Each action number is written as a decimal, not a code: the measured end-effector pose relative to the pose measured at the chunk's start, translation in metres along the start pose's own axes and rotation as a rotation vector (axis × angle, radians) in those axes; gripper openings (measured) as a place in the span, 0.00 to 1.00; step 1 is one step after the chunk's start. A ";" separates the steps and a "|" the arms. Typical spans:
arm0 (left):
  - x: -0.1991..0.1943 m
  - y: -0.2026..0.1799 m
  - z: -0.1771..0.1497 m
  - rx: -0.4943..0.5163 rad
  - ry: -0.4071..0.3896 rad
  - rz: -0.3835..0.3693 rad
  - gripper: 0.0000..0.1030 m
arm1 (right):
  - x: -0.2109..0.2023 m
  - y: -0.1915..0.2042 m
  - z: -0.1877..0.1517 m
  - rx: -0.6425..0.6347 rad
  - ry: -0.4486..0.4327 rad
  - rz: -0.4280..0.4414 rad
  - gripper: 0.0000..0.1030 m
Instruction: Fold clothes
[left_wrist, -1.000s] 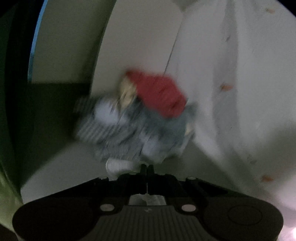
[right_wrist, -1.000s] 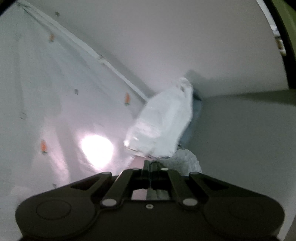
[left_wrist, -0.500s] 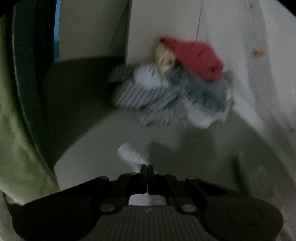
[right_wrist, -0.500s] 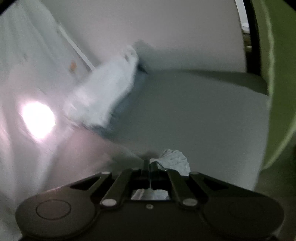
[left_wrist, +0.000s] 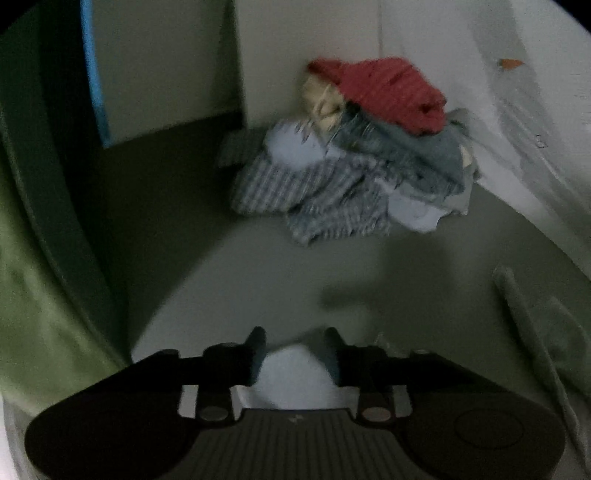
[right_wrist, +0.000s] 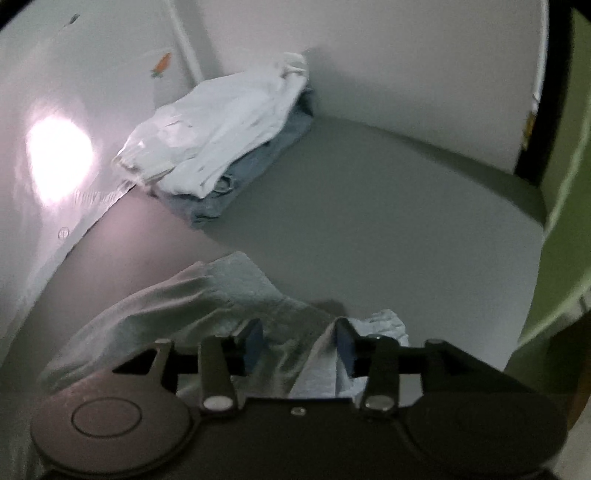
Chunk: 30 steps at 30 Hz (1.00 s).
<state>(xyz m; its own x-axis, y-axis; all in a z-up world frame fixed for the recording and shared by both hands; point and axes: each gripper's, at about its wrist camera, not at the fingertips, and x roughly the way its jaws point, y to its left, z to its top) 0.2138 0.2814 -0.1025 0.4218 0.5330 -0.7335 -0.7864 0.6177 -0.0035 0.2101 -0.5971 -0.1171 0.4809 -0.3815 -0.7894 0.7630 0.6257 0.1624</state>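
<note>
On the grey table (right_wrist: 369, 206), pale garment (right_wrist: 192, 302) lying leftward, right gripper (right_wrist: 299, 343) spread over it.

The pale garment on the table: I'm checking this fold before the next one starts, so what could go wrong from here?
Both grippers, left and right, are open with the pale garment lying bunched between the fingers, so it may settle creased, not flat. A fingertip could snag the cloth on pulling away. The unfolded pile is loose and could slump.
</note>
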 end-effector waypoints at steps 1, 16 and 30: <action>0.000 -0.004 0.003 0.023 -0.007 -0.003 0.44 | -0.001 0.006 0.000 -0.031 -0.011 -0.017 0.46; 0.084 -0.062 -0.014 0.111 0.254 -0.189 0.54 | 0.009 0.034 -0.004 -0.062 -0.002 0.013 0.55; 0.077 -0.063 0.024 -0.038 0.088 -0.163 0.00 | 0.027 0.049 -0.002 -0.056 0.026 0.044 0.55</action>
<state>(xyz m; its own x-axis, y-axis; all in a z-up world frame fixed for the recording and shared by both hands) 0.3063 0.2974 -0.1425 0.5052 0.3740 -0.7777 -0.7281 0.6685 -0.1515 0.2595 -0.5758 -0.1314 0.5018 -0.3354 -0.7973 0.7157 0.6787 0.1649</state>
